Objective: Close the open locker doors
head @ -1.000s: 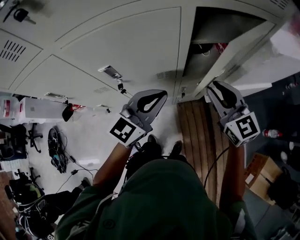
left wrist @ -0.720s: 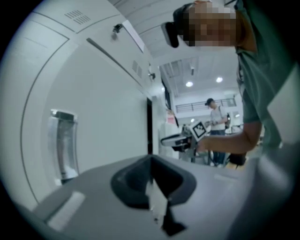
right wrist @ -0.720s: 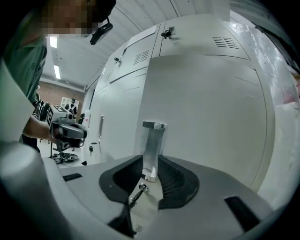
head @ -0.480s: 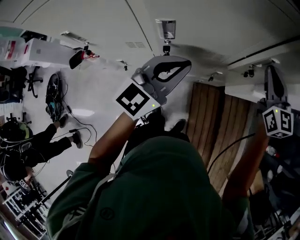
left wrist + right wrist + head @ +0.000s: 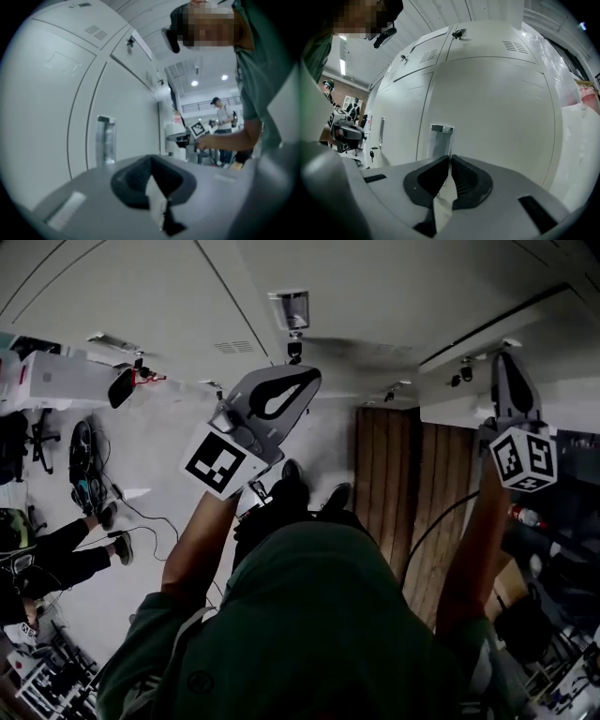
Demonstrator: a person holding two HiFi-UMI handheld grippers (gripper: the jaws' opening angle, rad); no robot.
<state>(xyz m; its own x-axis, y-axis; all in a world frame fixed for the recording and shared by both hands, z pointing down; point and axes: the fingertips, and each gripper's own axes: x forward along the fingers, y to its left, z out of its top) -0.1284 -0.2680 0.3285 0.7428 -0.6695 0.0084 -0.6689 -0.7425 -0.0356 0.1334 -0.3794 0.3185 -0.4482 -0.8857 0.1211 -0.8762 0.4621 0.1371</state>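
Pale grey locker doors [image 5: 375, 287] fill the top of the head view. The door at the right [image 5: 525, 343] lies against its frame, with only a thin dark seam showing. My right gripper [image 5: 506, 360] points at that door, shut, with nothing between its jaws. In the right gripper view the tips [image 5: 450, 158] meet just in front of the door's recessed handle [image 5: 441, 140]. My left gripper [image 5: 312, 377] hovers near a locker with a key in its lock [image 5: 294, 348]. It too is shut and empty, as the left gripper view [image 5: 151, 158] shows beside a handle [image 5: 105, 140].
A strip of wooden floor [image 5: 403, 493] runs below the right lockers. Cables [image 5: 84, 474] and a seated person's legs [image 5: 56, 559] lie on the pale floor at left. White boxes [image 5: 56, 381] stand against the lockers. Another person [image 5: 222, 122] stands further back.
The locker door that stood open at the right a second ago now lies against its frame. My right gripper has moved right with it and its jaws have closed.
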